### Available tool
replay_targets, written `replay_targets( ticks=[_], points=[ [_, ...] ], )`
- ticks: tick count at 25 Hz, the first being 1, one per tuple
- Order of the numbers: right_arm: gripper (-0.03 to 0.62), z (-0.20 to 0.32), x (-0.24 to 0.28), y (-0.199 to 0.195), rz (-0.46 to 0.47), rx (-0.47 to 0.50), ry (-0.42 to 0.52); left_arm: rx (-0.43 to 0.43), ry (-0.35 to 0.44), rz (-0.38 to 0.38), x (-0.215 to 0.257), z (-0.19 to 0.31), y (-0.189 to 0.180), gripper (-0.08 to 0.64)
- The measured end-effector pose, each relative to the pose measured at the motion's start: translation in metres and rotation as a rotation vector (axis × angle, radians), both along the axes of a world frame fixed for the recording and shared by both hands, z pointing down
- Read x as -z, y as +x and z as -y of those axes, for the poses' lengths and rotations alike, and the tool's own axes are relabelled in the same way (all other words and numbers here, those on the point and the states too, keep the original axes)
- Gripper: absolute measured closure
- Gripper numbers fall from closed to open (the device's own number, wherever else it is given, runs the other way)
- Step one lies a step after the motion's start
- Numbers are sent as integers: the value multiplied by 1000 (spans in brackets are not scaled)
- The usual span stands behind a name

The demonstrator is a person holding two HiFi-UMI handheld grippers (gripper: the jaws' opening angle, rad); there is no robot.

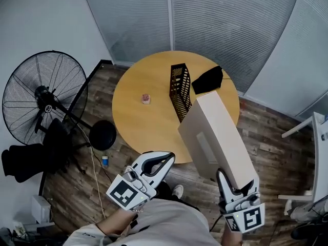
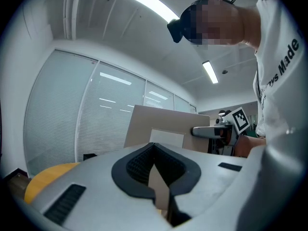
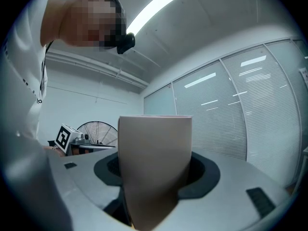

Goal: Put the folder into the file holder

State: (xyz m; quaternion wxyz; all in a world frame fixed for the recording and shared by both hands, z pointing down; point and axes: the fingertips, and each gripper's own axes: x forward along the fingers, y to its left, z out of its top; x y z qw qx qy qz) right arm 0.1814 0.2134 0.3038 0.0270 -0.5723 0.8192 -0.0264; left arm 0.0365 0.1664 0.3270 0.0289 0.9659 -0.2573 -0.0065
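Beige folder (image 1: 218,137) clamped at near end between right gripper (image 1: 238,182) jaws; far end raised over wooden table (image 1: 136,124), near black file holder (image 1: 180,90); left gripper (image 1: 169,159) closed on nothing, beside folder.

The folder (image 1: 218,137) pinched between the right gripper's (image 1: 237,182) fingers looks like plain matt beige card, smooth, zero shine. Both shells, the left gripper (image 1: 166,160) too, are matt light-grey plastic, with black ribbed rubbery pads (image 2: 137,165) inside. Past the fingertips, the file holder (image 1: 180,91) is black perforated metal on a smooth satin wood-look table (image 1: 138,111). The floor (image 1: 271,152) below looks like worn wood planks.
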Motion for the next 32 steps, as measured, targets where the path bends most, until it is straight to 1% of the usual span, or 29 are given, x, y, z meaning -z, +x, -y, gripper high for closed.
replay_targets(
  ticks=[7,13,25,32],
  points=[
    [301,21,-7,-2,11,9,-16,1,-16,-1,-9,20,0,537],
    [301,54,-8,-6,14,9,-16,-5,-14,-15,-10,54,-1,537],
    [301,152,1,-19,0,1,-5,-6,-8,-41,-7,157,-14,537],
    [301,205,8,-25,-11,-25,3,-16,-10,-41,-3,212,-24,537]
  ],
)
